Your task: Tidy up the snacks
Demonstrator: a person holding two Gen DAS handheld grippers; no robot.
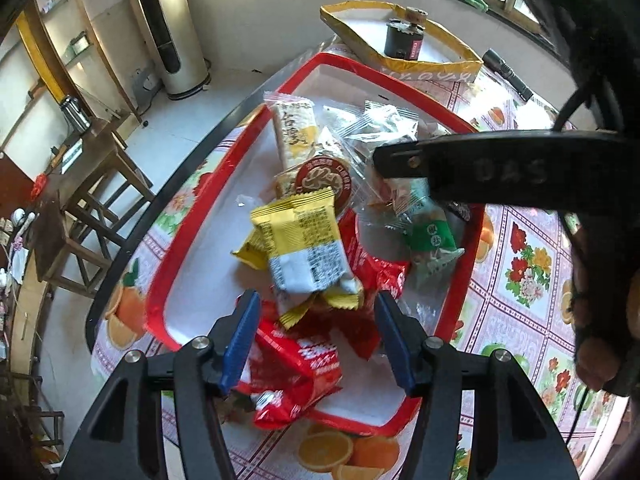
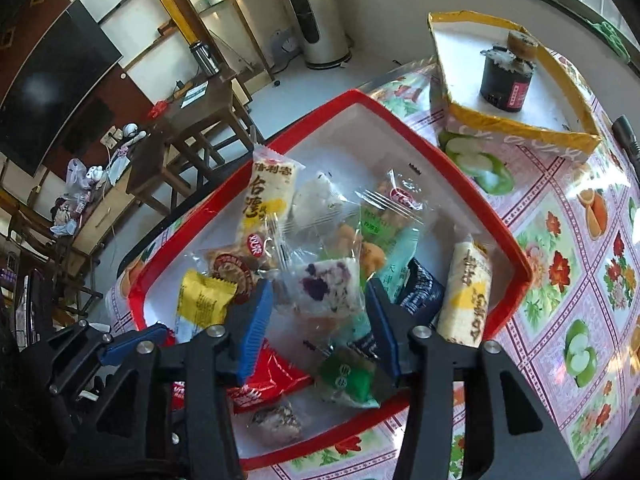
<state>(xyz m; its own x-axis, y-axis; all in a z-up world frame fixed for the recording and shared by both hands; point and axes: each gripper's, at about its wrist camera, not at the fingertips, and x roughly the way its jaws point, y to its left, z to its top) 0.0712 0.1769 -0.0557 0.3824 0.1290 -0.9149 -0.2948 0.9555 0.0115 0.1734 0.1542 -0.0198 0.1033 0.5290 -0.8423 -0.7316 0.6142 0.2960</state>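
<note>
Wrapped snack packets (image 2: 316, 248) lie heaped inside red-rimmed white plastic tray (image 1: 192, 268). Left gripper (image 1: 314, 330) & right gripper (image 2: 320, 308) hang over tray, both w/ jaws apart, gripping nothing.

Both views are fisheye, each mounted on a handheld gripper and looking steeply down along its blue-padded fingers at close range. The left wrist view faces the red-rimmed tray (image 1: 158, 292) from its near end; the right wrist view sits over the tray's right portion. Shared: tray, snack pile, yellow-edged box (image 1: 432, 65) and floral tablecloth (image 1: 532, 264).
</note>
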